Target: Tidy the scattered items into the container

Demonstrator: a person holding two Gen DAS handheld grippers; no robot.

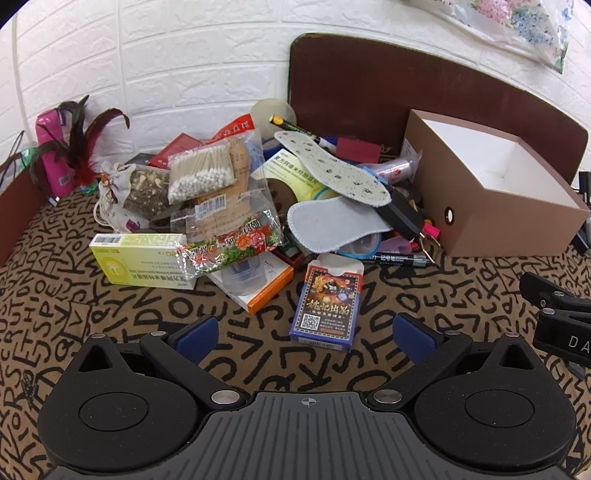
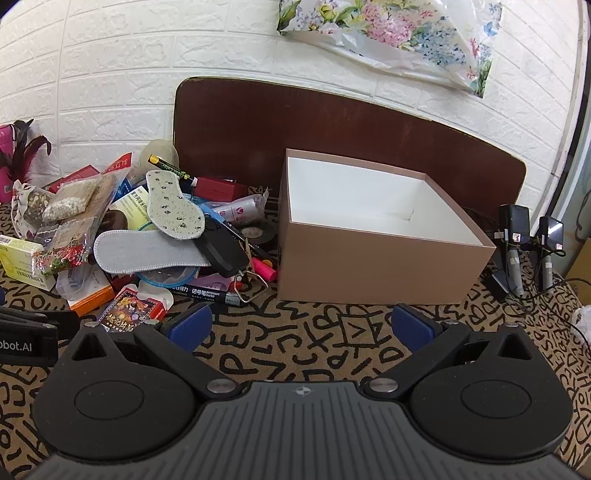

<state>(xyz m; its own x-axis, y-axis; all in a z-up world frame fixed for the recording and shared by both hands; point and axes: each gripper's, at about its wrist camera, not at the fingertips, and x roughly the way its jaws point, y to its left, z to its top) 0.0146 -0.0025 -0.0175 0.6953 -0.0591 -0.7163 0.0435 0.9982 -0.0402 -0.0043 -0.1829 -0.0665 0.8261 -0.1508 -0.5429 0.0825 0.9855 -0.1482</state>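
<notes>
A heap of small items lies on the patterned cloth: two insoles (image 1: 332, 171) (image 2: 173, 206), a card pack (image 1: 327, 304) (image 2: 135, 304), a yellow medicine box (image 1: 142, 260), a bag of cotton swabs (image 1: 201, 171), a black marker (image 1: 397, 257) (image 2: 207, 292). The pink-brown box (image 1: 495, 218) (image 2: 376, 266), white inside, stands open to the right of the heap. My left gripper (image 1: 306, 336) is open just short of the card pack. My right gripper (image 2: 301, 326) is open over bare cloth in front of the box, holding nothing.
A brown board (image 2: 332, 122) leans on the white brick wall behind the box. A pink bottle (image 1: 51, 155) and dark feathers (image 1: 83, 147) stand far left. Black devices with cables (image 2: 524, 243) sit right of the box. A floral plastic bag (image 2: 399, 33) hangs on the wall.
</notes>
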